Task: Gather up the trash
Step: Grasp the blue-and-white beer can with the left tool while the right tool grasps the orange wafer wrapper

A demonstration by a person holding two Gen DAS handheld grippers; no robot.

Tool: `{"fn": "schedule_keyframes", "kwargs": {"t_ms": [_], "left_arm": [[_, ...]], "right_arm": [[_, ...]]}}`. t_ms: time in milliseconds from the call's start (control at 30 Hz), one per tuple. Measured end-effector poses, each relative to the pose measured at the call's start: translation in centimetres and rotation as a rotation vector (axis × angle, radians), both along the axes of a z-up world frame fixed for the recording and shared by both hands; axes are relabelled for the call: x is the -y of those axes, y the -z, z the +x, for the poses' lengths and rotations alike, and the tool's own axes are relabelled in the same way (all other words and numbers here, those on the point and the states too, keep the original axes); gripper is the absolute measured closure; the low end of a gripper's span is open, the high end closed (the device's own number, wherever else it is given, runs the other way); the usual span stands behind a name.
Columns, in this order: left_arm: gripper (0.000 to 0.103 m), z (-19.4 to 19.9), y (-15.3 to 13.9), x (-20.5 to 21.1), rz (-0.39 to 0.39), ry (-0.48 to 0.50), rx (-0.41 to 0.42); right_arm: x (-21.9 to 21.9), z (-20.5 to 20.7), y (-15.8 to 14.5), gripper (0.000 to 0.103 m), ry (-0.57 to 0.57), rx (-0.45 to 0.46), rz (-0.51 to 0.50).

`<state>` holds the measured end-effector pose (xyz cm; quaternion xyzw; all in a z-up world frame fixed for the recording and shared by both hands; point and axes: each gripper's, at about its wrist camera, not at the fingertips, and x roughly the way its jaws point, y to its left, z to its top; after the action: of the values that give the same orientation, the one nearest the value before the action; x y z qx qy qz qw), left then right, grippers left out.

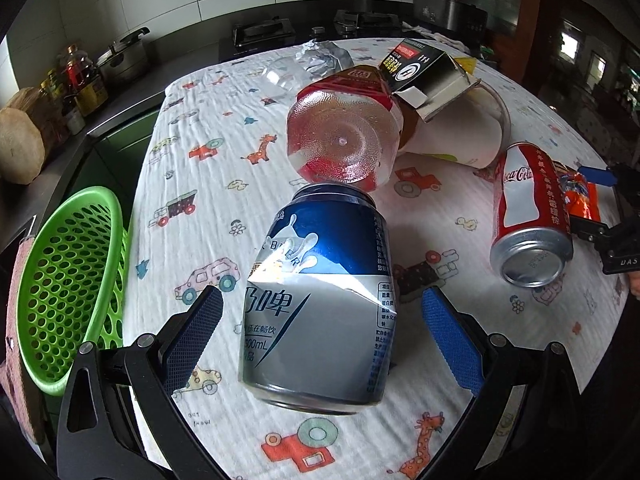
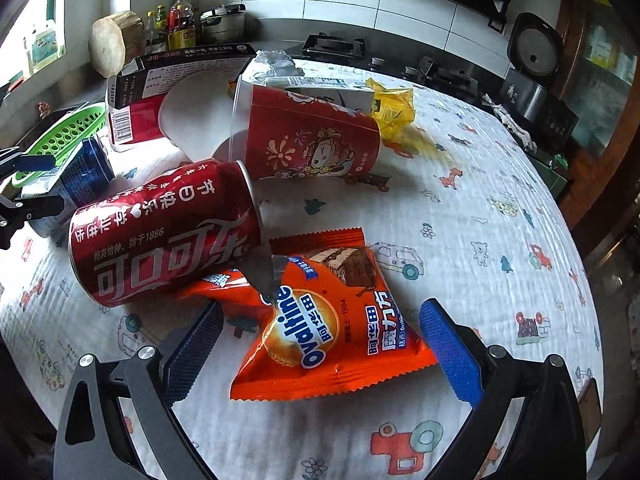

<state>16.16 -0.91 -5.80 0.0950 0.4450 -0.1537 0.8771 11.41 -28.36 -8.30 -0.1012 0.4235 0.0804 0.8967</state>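
A dented blue and silver can (image 1: 320, 300) lies on the patterned tablecloth (image 1: 192, 208) between the open fingers of my left gripper (image 1: 322, 316); the pads are apart from it. An orange Ovaltine wrapper (image 2: 328, 328) lies between the open fingers of my right gripper (image 2: 320, 332), apparently not touched. A red Coca-Cola can (image 2: 164, 232) lies on its side just left of the wrapper and shows in the left wrist view (image 1: 528, 216). The green basket (image 1: 68, 280) sits at the table's left edge.
A clear plastic bottle (image 1: 344, 136), a black carton (image 1: 424, 68), a red paper cup (image 2: 308, 136), a white cup (image 2: 196, 116), foil (image 1: 324, 56) and a yellow wrapper (image 2: 392, 108) crowd the far half of the table. A stove and counter stand behind.
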Motion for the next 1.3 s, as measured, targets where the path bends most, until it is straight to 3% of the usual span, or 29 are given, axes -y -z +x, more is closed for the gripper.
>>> {"fn": "schedule_keyframes", "kwargs": {"t_ms": [233,533,633,700,1000,1300], "left_arm": [[0.007,0.9,0.6,0.2,-0.023,0.03,-0.032],[0.021,1.8,1.6,0.5,-0.022,0.046,-0.067],[0.031,2.0,1.9,0.2,-0.034,0.036,-0.083],[0.031,2.1,1.9,-0.1,-0.054,0.031,-0.089],[0.031,1.6,1.6,-0.2,-0.071,0.019,-0.086],[0.031,1.1,0.9,-0.6,-0.076,0.02,-0.076]], "right_arm": [[-0.1,0.7,0.2,0.007,-0.048,-0.038,0.008],[0.5,2.6,1.4,0.007,-0.044,-0.082,0.012],[0.8,2.4,1.5,0.009,-0.037,-0.092,0.032],[1.0,2.1,1.4,0.016,-0.035,-0.097,0.042],[1.7,2.5,1.2,0.016,-0.032,-0.094,0.073],[1.7,1.5,0.4,0.009,-0.083,-0.079,-0.067]]}}
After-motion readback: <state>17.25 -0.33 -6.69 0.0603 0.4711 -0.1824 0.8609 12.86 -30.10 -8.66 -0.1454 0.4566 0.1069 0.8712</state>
